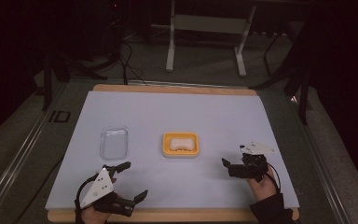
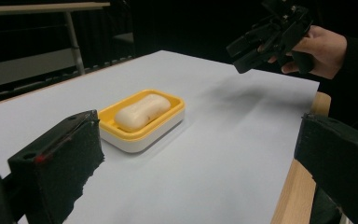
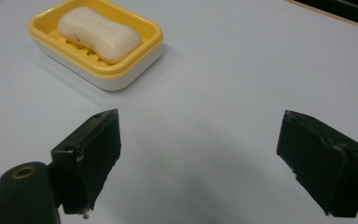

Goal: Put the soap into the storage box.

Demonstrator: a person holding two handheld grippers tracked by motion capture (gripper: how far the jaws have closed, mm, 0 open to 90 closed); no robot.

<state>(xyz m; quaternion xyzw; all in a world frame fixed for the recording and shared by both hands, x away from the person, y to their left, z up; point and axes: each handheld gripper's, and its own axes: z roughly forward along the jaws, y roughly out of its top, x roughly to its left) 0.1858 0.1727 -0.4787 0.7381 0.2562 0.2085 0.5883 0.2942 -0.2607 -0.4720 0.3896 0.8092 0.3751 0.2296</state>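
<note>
Where the table's wooden front edge meets our forearms, we list first the left gripper, held in the left hand at the near left corner, jaws spread wide and gripping nothing. Next, at the near right, the right gripper, held in the right hand just above the white sheet, jaws likewise parted and empty. Farther in, near the sheet's middle: one yellow soap dish on a white base, carrying a pale soap bar lying flat inside it. Left of the dish, well apart: one clear plastic lid, flat on the sheet. Beyond the table: a white metal frame on dark floor.
</note>
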